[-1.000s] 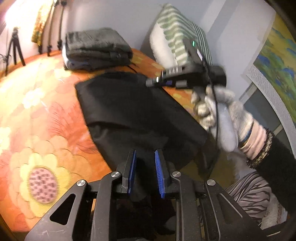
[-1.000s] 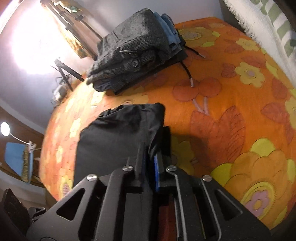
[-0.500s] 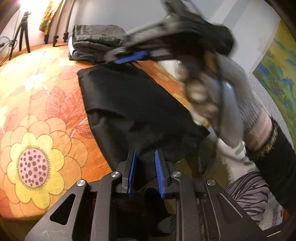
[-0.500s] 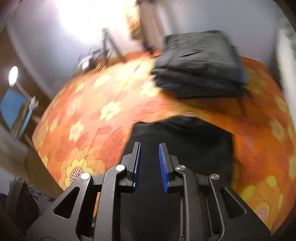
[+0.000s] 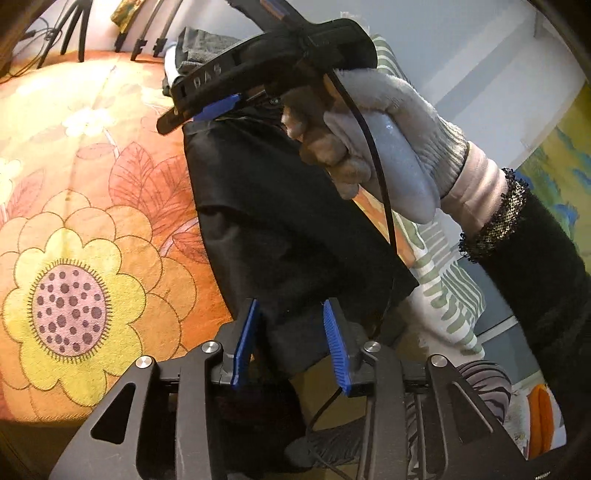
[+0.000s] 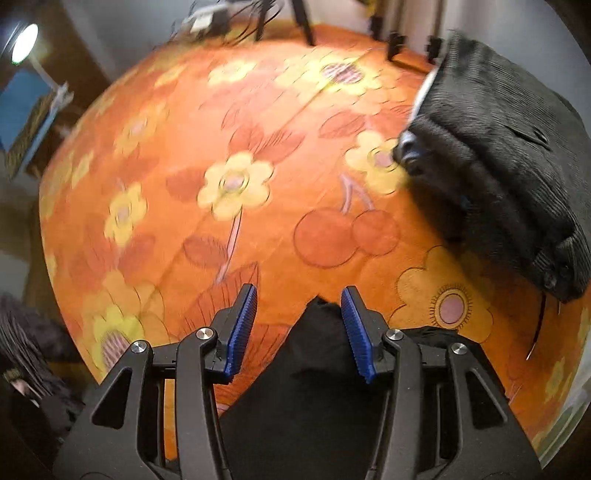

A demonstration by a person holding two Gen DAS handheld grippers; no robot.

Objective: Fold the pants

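The black pants (image 5: 280, 225) lie folded in a long strip on the orange flowered bedspread (image 5: 74, 206). My left gripper (image 5: 291, 321) is open over the near end of the pants, with cloth between its jaws but not clamped. My right gripper (image 6: 299, 308) is open above the far corner of the pants (image 6: 317, 332). In the left wrist view the right gripper (image 5: 201, 107) hangs above the far end of the pants, held by a gloved hand (image 5: 373, 140).
A stack of folded dark and grey garments (image 6: 495, 155) lies at the far right of the bed. A striped green and white pillow (image 5: 443, 288) lies beside the pants. Tripod legs (image 6: 299, 22) stand past the bed's far edge.
Both grippers have opened wider. The right gripper let go of the pants' edge and swung over the far end. The left gripper released the near end.
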